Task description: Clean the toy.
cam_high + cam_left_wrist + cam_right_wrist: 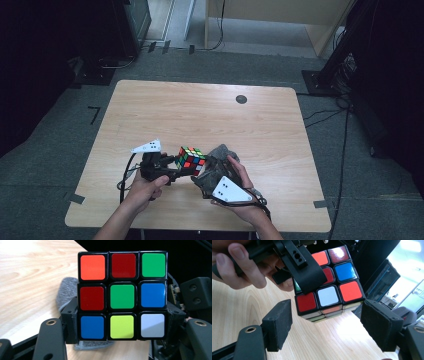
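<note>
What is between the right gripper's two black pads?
The bottom corner of the puzzle cube sits between the right gripper pads, untouched by them, seen in the right gripper view.

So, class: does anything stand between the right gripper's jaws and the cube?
Nothing visible does. The right gripper stands open just below the puzzle cube, pads apart and clear of it. The left gripper clamps the cube's far layers, away from that gap.

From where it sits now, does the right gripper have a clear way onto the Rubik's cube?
Probably yes. The right gripper has open jaws, its pads apart on either side of the Rubik's cube, just short of its lower layer. The left gripper holds the cube; one of its jaws crosses the upper face, leaving the bottom layer free.
</note>
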`<state>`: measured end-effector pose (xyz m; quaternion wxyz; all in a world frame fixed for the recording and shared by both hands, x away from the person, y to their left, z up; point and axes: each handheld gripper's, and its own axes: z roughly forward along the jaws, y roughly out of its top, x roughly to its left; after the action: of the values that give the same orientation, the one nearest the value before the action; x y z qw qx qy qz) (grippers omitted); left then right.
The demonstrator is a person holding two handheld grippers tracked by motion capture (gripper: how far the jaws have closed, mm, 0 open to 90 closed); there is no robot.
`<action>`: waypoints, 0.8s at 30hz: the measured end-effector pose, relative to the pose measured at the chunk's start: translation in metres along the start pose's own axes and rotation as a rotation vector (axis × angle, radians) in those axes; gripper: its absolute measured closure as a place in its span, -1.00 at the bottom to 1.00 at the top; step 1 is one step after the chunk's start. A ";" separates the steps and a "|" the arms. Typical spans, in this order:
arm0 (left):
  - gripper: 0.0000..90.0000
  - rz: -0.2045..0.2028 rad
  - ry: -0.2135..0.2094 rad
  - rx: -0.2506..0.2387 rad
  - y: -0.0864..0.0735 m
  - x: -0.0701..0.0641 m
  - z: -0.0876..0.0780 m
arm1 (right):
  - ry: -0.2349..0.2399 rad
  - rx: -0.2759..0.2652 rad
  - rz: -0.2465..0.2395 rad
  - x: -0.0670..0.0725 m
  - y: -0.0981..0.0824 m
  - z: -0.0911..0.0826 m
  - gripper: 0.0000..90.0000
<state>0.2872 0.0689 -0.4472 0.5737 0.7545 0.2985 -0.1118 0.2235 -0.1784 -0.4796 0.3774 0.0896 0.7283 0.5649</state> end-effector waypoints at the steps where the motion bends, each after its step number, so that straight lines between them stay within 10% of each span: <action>1: -0.24 -0.001 -0.006 0.006 0.000 -0.001 0.001 | -0.002 0.001 -0.008 0.000 0.000 0.000 -0.42; 11: -0.28 -0.008 -0.032 0.043 0.000 0.001 0.003 | -0.013 0.001 -0.063 0.002 0.001 -0.001 -0.26; 24: -0.46 0.052 0.017 -0.050 0.000 0.004 -0.011 | -0.053 0.053 0.095 -0.013 -0.009 -0.008 -0.25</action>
<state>0.2884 0.0798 -0.4454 0.5924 0.7483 0.2866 -0.0828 0.2301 -0.1951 -0.4808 0.3668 0.1487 0.7276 0.5603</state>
